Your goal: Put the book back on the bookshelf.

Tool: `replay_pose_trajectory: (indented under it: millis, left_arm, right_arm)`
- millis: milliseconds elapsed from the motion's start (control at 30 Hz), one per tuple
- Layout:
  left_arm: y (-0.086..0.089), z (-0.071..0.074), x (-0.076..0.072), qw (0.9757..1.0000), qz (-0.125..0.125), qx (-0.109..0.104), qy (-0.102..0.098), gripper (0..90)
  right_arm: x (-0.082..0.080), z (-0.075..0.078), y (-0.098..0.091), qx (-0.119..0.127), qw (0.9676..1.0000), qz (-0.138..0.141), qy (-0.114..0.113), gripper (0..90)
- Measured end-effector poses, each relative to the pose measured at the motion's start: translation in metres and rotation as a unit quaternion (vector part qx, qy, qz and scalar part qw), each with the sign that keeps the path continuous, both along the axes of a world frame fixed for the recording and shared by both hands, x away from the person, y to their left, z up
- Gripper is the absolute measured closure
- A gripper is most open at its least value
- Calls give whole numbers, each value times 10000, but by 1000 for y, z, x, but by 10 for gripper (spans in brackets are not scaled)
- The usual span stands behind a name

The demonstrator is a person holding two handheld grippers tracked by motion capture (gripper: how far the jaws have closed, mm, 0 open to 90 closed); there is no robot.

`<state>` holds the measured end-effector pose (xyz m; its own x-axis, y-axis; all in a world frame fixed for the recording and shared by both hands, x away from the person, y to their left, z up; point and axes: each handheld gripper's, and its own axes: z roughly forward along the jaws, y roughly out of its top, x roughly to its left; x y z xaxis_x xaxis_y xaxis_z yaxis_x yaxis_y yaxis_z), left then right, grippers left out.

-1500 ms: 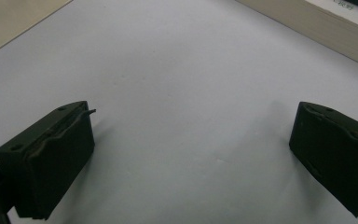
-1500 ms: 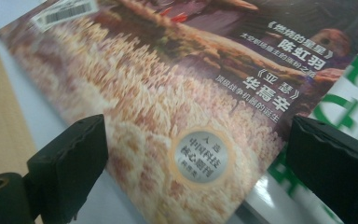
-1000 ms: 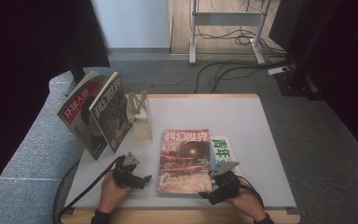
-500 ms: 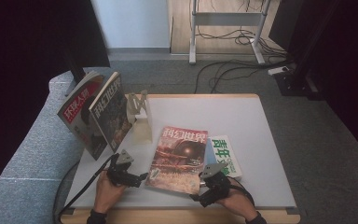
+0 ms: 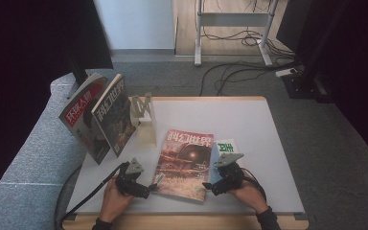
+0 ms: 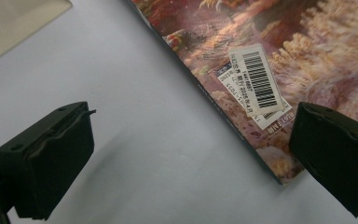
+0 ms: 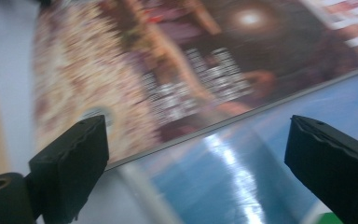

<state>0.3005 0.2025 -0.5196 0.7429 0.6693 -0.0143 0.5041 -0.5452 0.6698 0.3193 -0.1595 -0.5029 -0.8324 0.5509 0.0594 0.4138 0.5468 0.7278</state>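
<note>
A glossy magazine with a dark red, fiery cover and pale characters across its top [image 5: 184, 163] is lying flat near the front edge of the pale grey tabletop [image 5: 249, 120], turned a little askew, overlapping a blue-and-green magazine [image 5: 226, 146] on its right. The left gripper [image 5: 149, 188] is sitting at its lower left corner with jaws spread wide and gripping nothing; the right gripper [image 5: 207, 184] is at its lower right edge, jaws having just been opening, also wide apart, nothing pinched between them.

The left gripper view is showing a white barcode sticker [image 6: 256, 79] on the cover's corner, which the high view is too small to resolve. The right gripper view is showing, blurred, the red cover's edge lying over a shiny blue page [image 7: 242, 186].

Two more magazines [image 5: 98, 117] are leaning upright against a pale bookend [image 5: 143, 112] at the table's left. Grey carpet [image 5: 316, 143], loose cables and a metal frame are lying beyond.
</note>
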Motion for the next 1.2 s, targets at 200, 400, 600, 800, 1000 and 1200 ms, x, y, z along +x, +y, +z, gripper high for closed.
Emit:
replay_pose_trajectory:
  millis: [200,400,600,800,1000,1200]
  left_arm:
    - [4,-7,3,9995,-39,-311,93,0]
    - [6,-7,6,9990,-39,-373,257,0]
    - [6,-8,6,9989,-40,-386,265,0]
    - [6,-8,6,9989,-37,-394,270,0]
    - [6,-8,7,9988,-36,-402,272,0]
    - [6,-8,7,9988,-40,-397,279,0]
  right_arm:
    - [25,4,0,4,9995,-300,-106,20]
    - [48,6,5,40,9988,-471,-153,4]
    - [70,5,8,55,9977,-655,-151,0]
    - [92,0,6,-2,9968,-794,-75,0]
    - [111,-8,3,22,9962,-867,112,0]
    - [124,-12,6,56,9962,-847,207,0]
